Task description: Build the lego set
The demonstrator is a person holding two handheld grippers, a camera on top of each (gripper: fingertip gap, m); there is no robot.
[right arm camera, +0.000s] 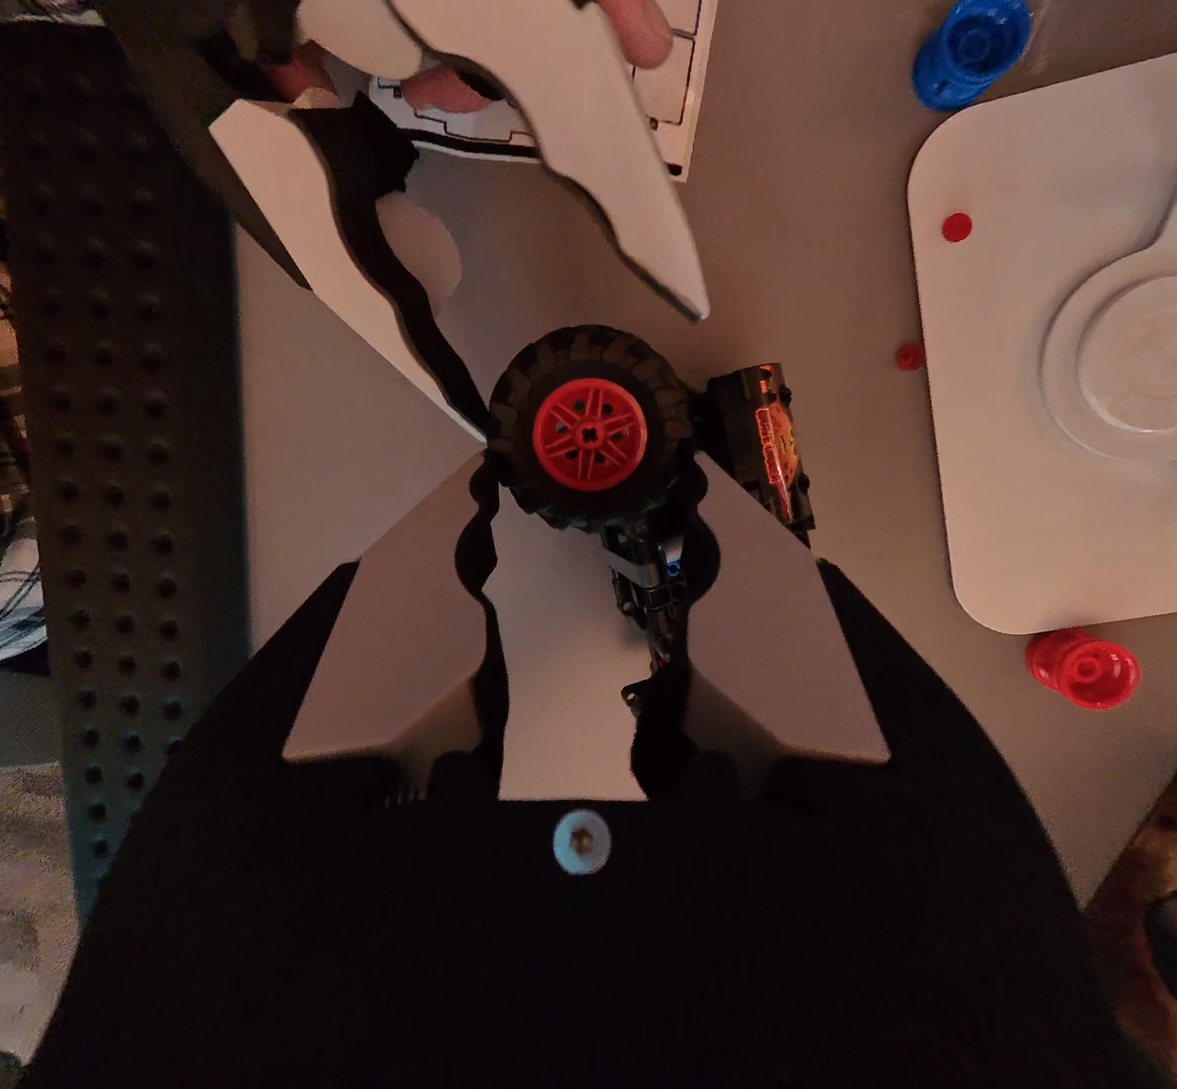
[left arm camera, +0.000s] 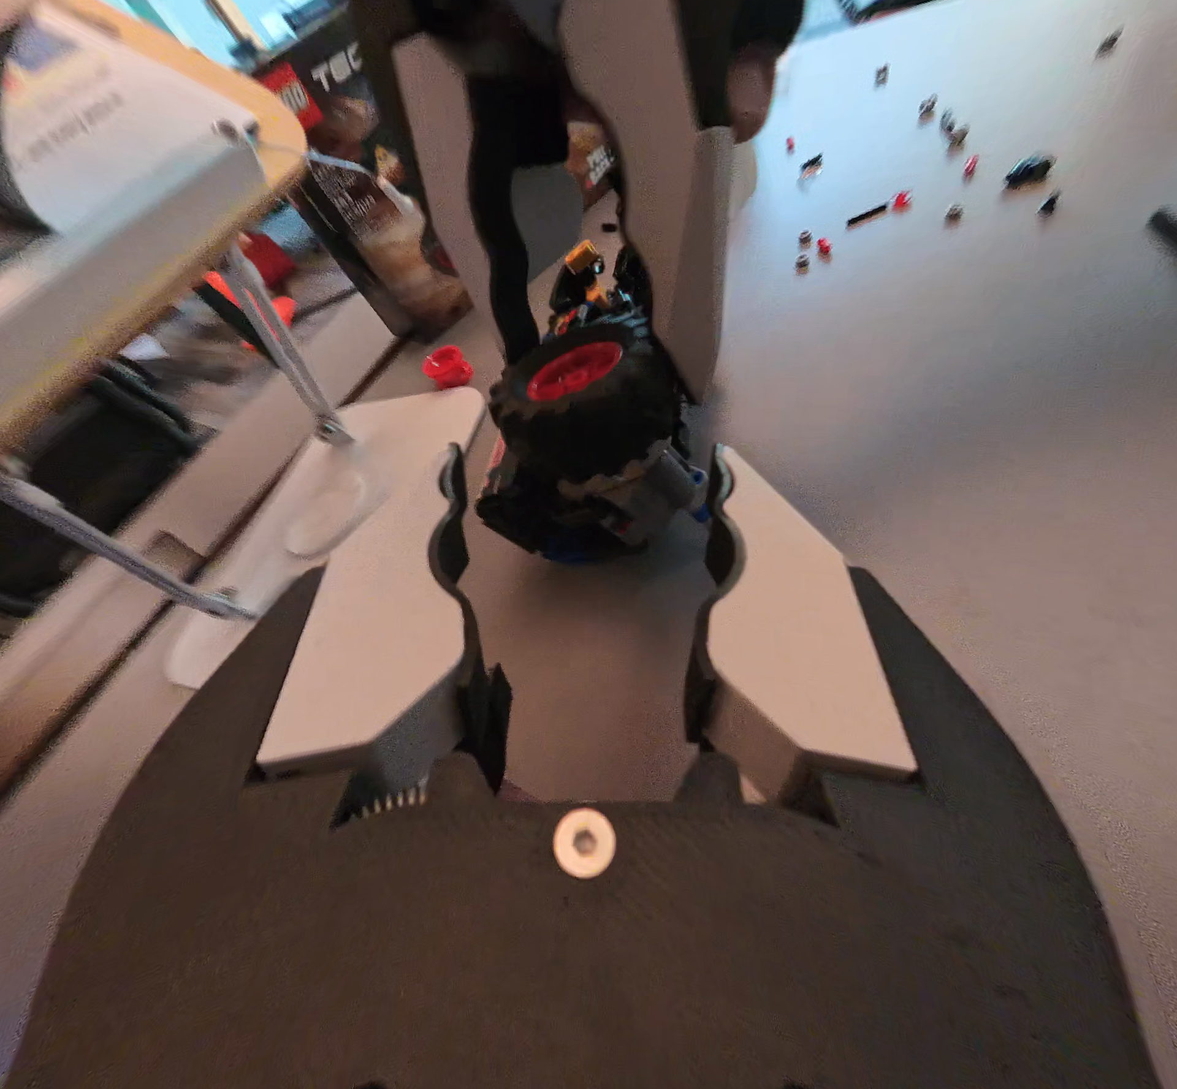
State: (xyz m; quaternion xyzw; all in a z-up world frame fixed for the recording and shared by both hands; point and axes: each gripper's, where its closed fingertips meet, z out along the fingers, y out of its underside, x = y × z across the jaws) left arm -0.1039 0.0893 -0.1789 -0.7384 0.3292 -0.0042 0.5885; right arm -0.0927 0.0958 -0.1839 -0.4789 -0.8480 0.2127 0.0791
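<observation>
Gripping the knobbly black rubber tyre with a red spoked plastic hub [right arm camera: 589, 431] on the partly built lego vehicle [right arm camera: 653, 581] above the smooth grey tabletop [right arm camera: 796, 231], the right gripper [right arm camera: 592, 472] is pinching it; the left gripper [left arm camera: 586, 466] is spread, its wavy-edged jaws flanking the vehicle.
</observation>
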